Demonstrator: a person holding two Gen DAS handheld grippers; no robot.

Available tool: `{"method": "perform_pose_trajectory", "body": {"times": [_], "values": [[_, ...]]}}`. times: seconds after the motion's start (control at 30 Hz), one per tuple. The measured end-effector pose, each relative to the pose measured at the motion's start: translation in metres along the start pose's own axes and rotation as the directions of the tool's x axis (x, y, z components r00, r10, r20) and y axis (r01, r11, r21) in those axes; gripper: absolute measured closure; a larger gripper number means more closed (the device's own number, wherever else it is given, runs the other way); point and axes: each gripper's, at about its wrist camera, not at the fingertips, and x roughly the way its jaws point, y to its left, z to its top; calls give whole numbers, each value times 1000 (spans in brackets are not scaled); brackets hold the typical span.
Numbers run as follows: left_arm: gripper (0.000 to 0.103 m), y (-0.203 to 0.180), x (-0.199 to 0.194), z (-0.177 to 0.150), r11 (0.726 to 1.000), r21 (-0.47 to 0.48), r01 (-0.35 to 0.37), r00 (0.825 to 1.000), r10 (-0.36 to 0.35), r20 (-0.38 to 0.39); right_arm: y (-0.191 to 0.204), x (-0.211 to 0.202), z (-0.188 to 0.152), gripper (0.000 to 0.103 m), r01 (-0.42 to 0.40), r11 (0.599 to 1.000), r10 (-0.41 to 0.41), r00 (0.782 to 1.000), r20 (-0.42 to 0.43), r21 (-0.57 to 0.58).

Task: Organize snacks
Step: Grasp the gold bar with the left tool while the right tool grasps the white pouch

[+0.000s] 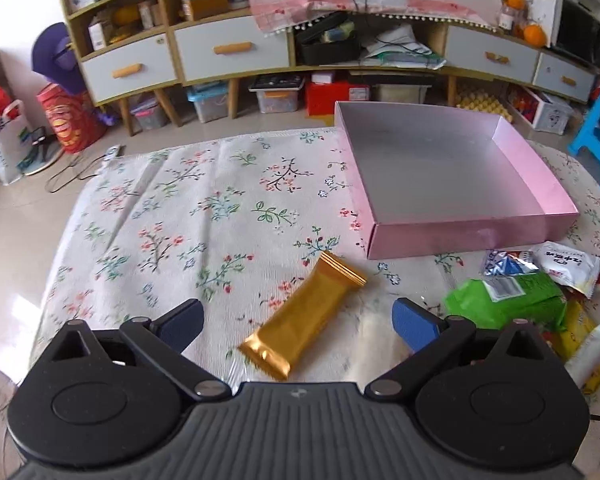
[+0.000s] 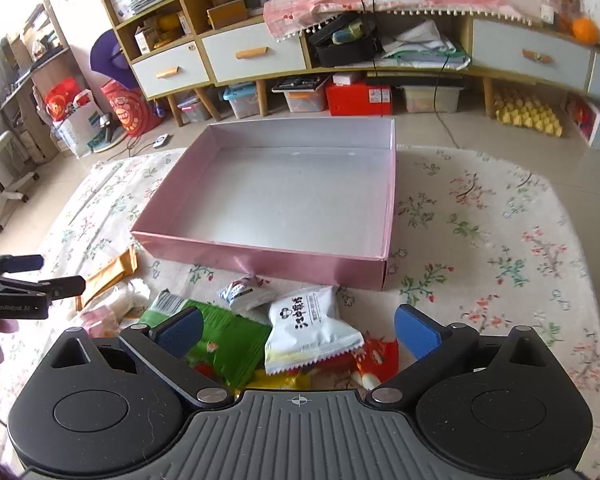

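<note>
A gold-wrapped snack bar lies slanted on the floral tablecloth. My left gripper is open, with a blue finger on each side of the bar and neither touching it. The shallow pink box has nothing in it and stands beyond the bar to the right. My right gripper is open above a pile of snacks: a white packet, a green packet, a small blue-and-white packet and a red packet. The pink box stands just behind the pile. The left gripper shows at the left edge, above the gold bar.
The tablecloth covers a round-edged table with tiled floor beyond it. A long cabinet with drawers stands across the room, with storage bins underneath. A blue stool is by the table's right side. A white chair stands at the left.
</note>
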Motion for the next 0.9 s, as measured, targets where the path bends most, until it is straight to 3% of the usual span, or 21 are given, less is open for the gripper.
{"method": "perform_pose_trajectory", "body": {"times": [0.3, 0.57, 0.77, 0.9], "values": [[25, 11, 21, -6, 996, 49, 80, 997, -80, -9, -14, 28, -2, 17, 19, 1000, -19, 999, -40, 13], [35, 21, 23, -8, 989, 54, 138, 990, -138, -2, -12, 38, -8, 30, 15, 1000, -17, 998, -59, -27], [48, 23, 30, -12, 989, 82, 124, 992, -122, -28, -1, 39, -10, 36, 21, 996, -26, 998, -52, -82], [48, 21, 32, -16, 987, 110, 117, 993, -113, -37, 3, 40, -12, 40, 40, 993, -46, 998, -52, -109]]}}
